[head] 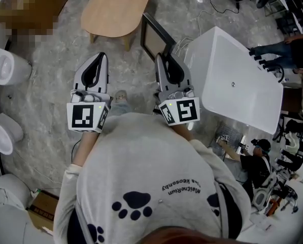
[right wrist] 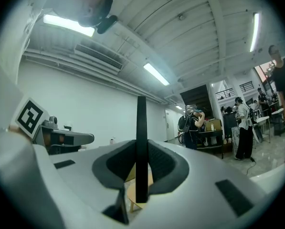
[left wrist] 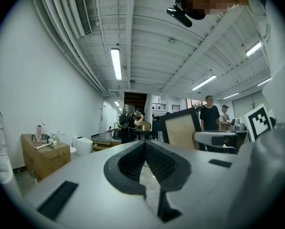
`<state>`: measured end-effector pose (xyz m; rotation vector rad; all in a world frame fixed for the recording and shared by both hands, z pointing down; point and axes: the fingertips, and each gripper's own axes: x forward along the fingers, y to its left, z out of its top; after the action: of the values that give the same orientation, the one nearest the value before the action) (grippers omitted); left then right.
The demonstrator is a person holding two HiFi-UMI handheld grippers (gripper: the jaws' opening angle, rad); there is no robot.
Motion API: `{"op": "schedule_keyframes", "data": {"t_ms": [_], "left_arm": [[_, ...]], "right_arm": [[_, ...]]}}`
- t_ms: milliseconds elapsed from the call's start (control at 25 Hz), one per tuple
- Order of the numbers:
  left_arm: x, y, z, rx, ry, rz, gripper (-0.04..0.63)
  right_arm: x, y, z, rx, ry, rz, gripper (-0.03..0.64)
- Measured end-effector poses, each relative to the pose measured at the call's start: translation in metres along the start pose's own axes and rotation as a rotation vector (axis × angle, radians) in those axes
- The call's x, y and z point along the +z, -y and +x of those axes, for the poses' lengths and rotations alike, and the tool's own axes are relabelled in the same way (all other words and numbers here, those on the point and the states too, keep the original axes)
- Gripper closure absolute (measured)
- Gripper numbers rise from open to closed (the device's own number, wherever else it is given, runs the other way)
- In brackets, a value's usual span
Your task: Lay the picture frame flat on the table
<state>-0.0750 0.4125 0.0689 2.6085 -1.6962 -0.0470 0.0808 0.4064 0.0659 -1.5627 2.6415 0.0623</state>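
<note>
While the picture frame (head: 155, 34) stands upright and edge-on in the right hand-held gripper (head: 164, 60), jaws clamped on its black border, it is in the air over the floor (head: 55, 85) and not yet over any surface. The left hand-held gripper (head: 98, 60), just beside the right one, has its jaws together on nothing. Judgement: carry the frame forward to the oval wooden worktop (head: 118, 6) ahead of both grippers, set its far edge down first, then roll the wrist until the pane lies flat, and only then let go. Grip is on a thin edge, so a quick tilt could let the frame pivot or slip. A white worktop (head: 237, 80) sits close on the right gripper's outer side and could catch the frame's corner. Toilets (head: 6, 67) stand well off beyond the left gripper; cables (head: 212, 1) trail far ahead and right.
</note>
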Motion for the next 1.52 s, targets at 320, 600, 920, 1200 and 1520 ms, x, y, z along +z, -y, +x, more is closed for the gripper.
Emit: {"op": "schedule_keyframes", "data": {"t_ms": [320,600,920,1200,1520], "left_arm": [[-0.004,-0.037,0.056,-0.069,-0.008,-0.017,0.584],[-0.013,-0.05,0.08,-0.093,-0.029,-0.033,0.584],[-0.016,-0.061,0.094,-0.096,-0.035,-0.046,0.584],[-0.021,-0.064,0.113,-0.106,-0.031,-0.061,0.584],[-0.027,-0.082,0.173,-0.089,-0.048,-0.062,0.584]], "right_arm": [[-0.007,0.017,0.052,-0.06,-0.014,-0.001,0.538],[-0.015,0.026,0.077,-0.069,-0.031,0.009,0.538],[-0.014,0.033,0.094,-0.068,-0.025,0.014,0.538],[-0.018,0.043,0.113,-0.056,-0.007,0.019,0.538],[-0.031,0.077,0.168,-0.015,-0.019,0.041,0.538]]}}
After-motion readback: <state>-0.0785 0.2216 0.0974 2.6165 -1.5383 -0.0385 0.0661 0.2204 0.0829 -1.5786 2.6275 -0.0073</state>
